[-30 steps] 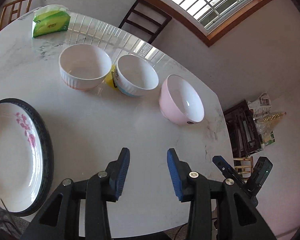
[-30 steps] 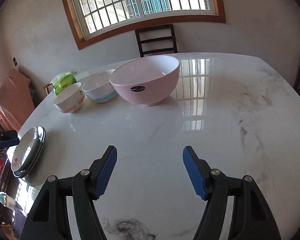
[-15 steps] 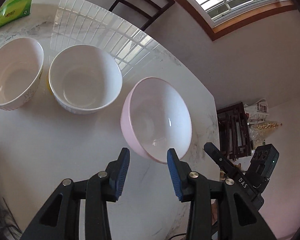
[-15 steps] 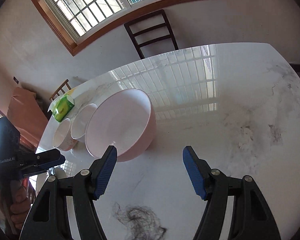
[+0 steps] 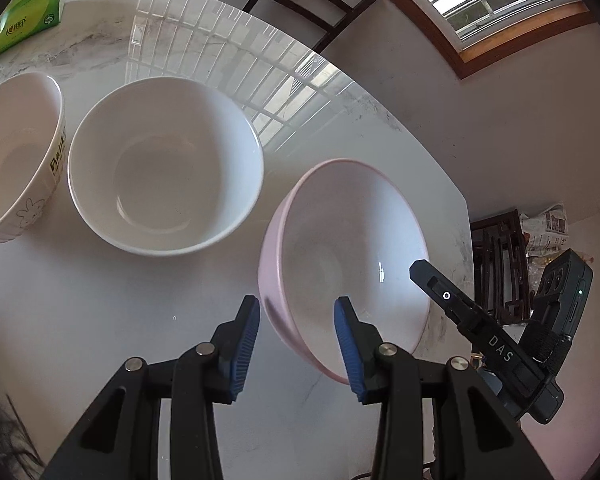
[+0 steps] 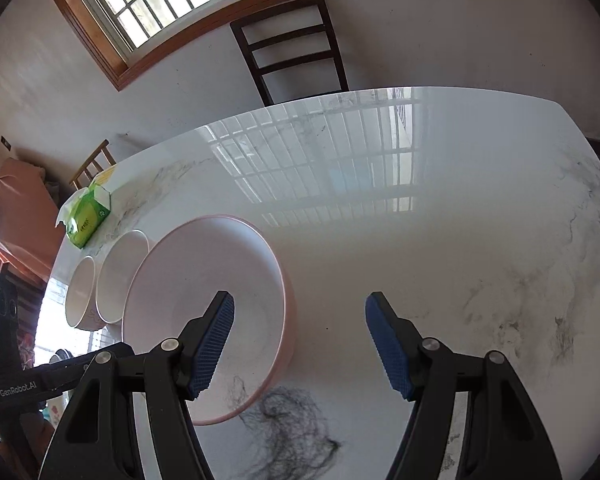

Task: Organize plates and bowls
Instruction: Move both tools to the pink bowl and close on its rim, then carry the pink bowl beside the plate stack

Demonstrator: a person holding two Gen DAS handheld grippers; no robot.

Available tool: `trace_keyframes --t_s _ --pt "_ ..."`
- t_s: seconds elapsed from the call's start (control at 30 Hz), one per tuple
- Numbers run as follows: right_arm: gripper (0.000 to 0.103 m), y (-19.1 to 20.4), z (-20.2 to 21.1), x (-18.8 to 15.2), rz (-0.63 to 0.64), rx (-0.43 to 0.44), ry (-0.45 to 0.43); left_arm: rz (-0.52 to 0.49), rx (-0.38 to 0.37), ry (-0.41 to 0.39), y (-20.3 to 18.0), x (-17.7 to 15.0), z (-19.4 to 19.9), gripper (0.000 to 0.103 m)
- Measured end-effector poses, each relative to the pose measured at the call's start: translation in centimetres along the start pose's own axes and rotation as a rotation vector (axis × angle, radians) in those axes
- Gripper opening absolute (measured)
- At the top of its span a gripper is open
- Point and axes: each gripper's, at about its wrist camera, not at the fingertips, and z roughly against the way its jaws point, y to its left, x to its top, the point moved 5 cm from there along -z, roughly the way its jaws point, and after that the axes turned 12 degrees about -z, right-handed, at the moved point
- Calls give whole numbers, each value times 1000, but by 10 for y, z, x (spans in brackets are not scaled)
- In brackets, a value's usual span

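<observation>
A large pink bowl (image 5: 352, 256) stands on the white marble table (image 5: 100, 312); it also shows in the right wrist view (image 6: 204, 300). My left gripper (image 5: 296, 334) is open, its jaws straddling the bowl's near rim. My right gripper (image 6: 300, 338) is open wide, its jaws straddling the bowl's right rim, one pad inside the bowl. A white bowl (image 5: 164, 164) and a cream bowl with a rabbit print (image 5: 12, 156) stand to the left; both also show in the right wrist view (image 6: 116, 272) (image 6: 80, 292).
A green tissue pack (image 5: 24, 16) lies at the table's far left, also seen in the right wrist view (image 6: 86, 216). A dark chair (image 6: 296, 48) stands behind the table. The right gripper's body (image 5: 500, 340) shows beyond the pink bowl. The table edge (image 5: 464, 208) runs close to the bowl.
Both grippers have moved in closer to the pink bowl, now straddling its rim. The patterned plate has left the left wrist view. Both stay open.
</observation>
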Motion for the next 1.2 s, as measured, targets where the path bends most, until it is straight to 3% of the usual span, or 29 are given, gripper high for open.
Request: trace_keyframes --t_s 0.2,0.27,0.33,0.4,0.63,0.93,1.2 --pt "63 -3 -18 -2 7 -29 39 41 0 18 5 -3 -18 39" --pt "52 -4 -24 -4 19 -39 58 28 8 44 3 -4 -25 29" --pt "26 -4 -32 -7 29 -48 89 0 50 38 1 -6 -27 24" --pt "12 -4 -39 -14 21 -15 131 -18 95 37 1 -14 -22 21" --pt "14 5 -8 -48 36 43 150 -4 74 39 12 -57 26 18" --pt "16 42 31 -134 68 149 237 5 96 22 49 -130 100 19" --pt "17 80 41 -209 130 189 303 32 121 36 84 -179 137 19"
